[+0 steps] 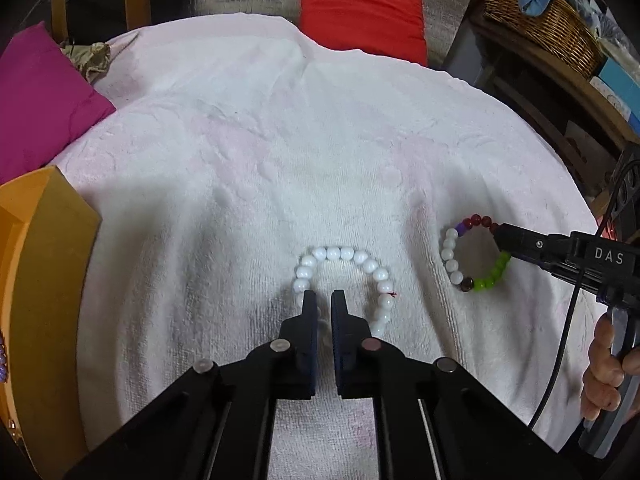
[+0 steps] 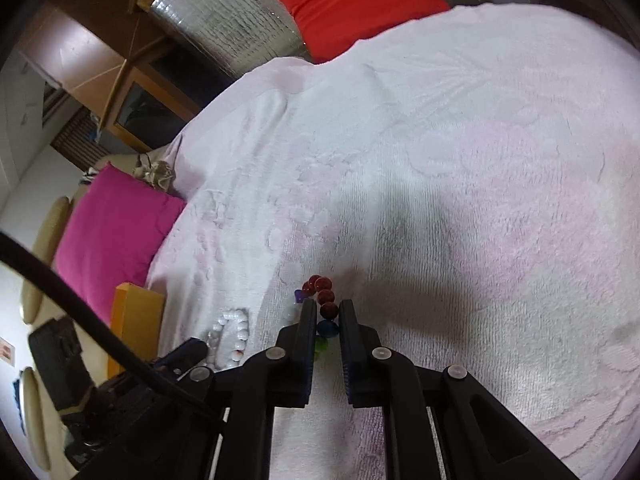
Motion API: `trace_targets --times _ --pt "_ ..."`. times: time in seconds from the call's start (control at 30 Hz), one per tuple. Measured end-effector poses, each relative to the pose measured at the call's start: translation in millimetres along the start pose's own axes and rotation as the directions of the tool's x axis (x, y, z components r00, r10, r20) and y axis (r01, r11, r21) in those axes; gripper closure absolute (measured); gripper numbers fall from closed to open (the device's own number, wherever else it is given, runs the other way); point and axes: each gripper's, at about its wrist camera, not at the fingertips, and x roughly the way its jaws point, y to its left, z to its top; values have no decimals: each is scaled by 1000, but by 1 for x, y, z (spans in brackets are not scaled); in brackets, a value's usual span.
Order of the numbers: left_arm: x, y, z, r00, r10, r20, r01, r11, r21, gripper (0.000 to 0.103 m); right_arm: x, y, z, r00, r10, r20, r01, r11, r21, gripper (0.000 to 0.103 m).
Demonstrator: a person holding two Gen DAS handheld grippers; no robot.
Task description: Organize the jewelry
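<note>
Both bracelets lie on a pale pink-white towel [image 1: 248, 152] that covers the surface below. The white bead bracelet [image 1: 340, 258] rests near the middle of it, and the left tongs [image 1: 324, 300] stand over the near side of the ring with a narrow gap between the fingers; the left finger touches or overlaps the beads at the ring's left end, but whether anything is pinched cannot be told, since the near beads are hidden behind the fingers. To the right, well apart from the white ring, lies the multicoloured bracelet [image 1: 474, 256] of white, purple, dark red and green beads. The right tongs [image 2: 325, 308] reach its far-right edge; in the right wrist view the fingers stand a bead's width apart, straddling the strand, with a dark red bead [image 2: 329, 310] and a blue one between them, though a firm grip cannot be confirmed. An orange box [image 1: 36, 272] sits at the towel's left edge. A magenta cushion [image 1: 44, 96] and a red cushion [image 1: 360, 12] lie beyond the towel, and a wicker basket [image 1: 540, 24] stands at upper right.
</note>
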Motion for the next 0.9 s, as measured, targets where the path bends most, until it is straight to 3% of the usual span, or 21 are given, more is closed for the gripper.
trace_targets --times 0.17,0.3,0.4,0.43,0.47,0.63,0.73,0.83,0.9 --pt "-4 -1 -2 1000 -24 1 24 1000 6 96 -2 -1 -1 1000 31 3 -31 999 16 90" --pt "-8 -4 -4 1000 -19 -10 19 1000 12 95 -3 1 -2 1000 -5 7 5 1000 -4 91" --pt "-6 -2 -4 999 -23 -28 23 1000 -2 71 1 -3 -1 1000 -24 -12 24 1000 14 91" --pt "-6 -2 -4 999 -10 -30 10 1000 -3 53 2 -5 -1 1000 -27 -15 27 999 19 91" --pt "-6 -2 -4 1000 -1 -27 1 1000 -3 45 3 -6 -1 999 -30 -19 31 999 22 91" --pt "-4 -7 -7 999 -23 -35 23 1000 18 45 7 -9 -2 999 -44 -31 44 999 27 90" --pt "6 -13 -9 998 4 -59 -1 999 47 45 8 -11 -2 999 -40 -33 41 999 36 90" --pt "10 -24 -11 999 33 -34 -29 995 100 45 8 -11 -2 999 -41 -33 43 998 38 90" --pt "11 -26 -11 999 32 -20 -30 995 96 51 9 -10 -3 999 -42 -32 44 998 37 90"
